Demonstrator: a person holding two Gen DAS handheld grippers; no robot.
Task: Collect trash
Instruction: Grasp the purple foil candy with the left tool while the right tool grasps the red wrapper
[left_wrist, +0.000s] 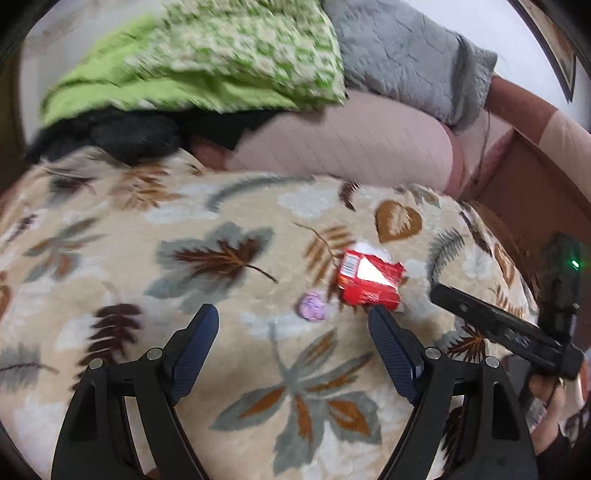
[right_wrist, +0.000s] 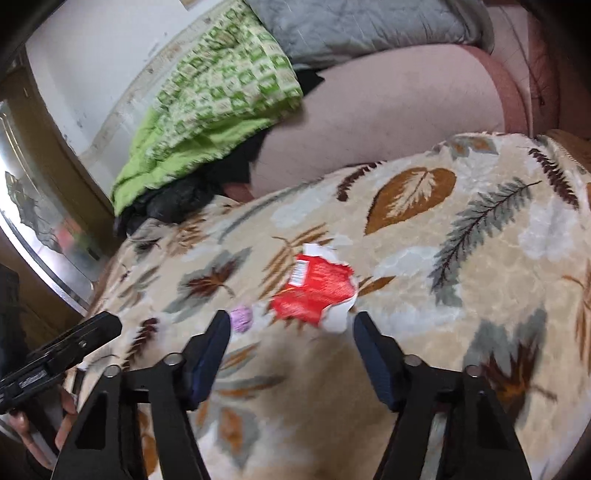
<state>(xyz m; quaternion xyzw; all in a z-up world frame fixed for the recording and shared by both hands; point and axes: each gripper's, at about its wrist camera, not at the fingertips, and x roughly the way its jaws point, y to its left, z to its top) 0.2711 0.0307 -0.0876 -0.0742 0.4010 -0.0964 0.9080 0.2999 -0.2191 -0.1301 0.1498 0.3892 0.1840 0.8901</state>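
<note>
A torn red wrapper (left_wrist: 369, 282) (right_wrist: 319, 290) lies flat on a leaf-patterned blanket (left_wrist: 184, 280) (right_wrist: 461, 258). Beside it sits a small purple round scrap (left_wrist: 313, 306) (right_wrist: 242, 319). My left gripper (left_wrist: 293, 319) hovers open just short of both, the wrapper near its right fingertip. My right gripper (right_wrist: 291, 323) is open too, nothing between its pads, with the wrapper just ahead of the gap and the purple scrap by its left fingertip. The other gripper's body shows at the edge of each view, held by a hand.
A green patterned quilt (left_wrist: 207, 62) (right_wrist: 218, 99), a grey quilted cover (left_wrist: 406, 51) and a pink pillow (left_wrist: 351, 144) (right_wrist: 388, 110) are piled at the far end of the bed. Dark cloth (left_wrist: 122, 136) lies under the green quilt. A wooden frame (left_wrist: 524, 184) borders the right side.
</note>
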